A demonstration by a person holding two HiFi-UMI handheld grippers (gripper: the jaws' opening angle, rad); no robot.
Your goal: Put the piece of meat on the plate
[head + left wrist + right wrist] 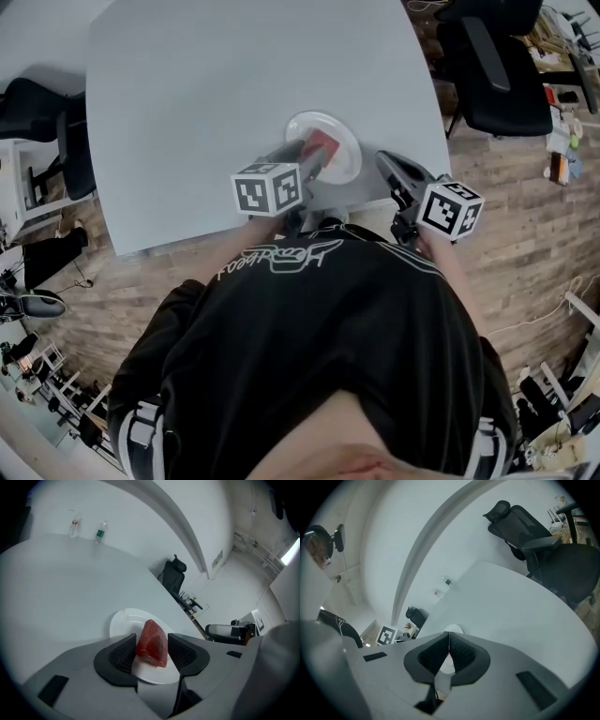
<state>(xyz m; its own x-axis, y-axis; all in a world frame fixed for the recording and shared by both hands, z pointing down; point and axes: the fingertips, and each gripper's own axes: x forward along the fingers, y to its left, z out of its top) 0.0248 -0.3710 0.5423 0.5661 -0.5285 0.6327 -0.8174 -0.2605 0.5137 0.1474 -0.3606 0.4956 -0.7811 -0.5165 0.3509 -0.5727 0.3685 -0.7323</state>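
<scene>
We read nothing for certain — the white script (279, 257) on the black shirt (309, 366), toward six o'clock, is illegible.

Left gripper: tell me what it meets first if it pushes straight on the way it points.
The piece of meat, already between the open jaws of the left gripper; beyond, its tips would probably strike the plate under it, though depth is unclear.

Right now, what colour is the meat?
The meat is deep red; it shows best in the left gripper view.
</scene>
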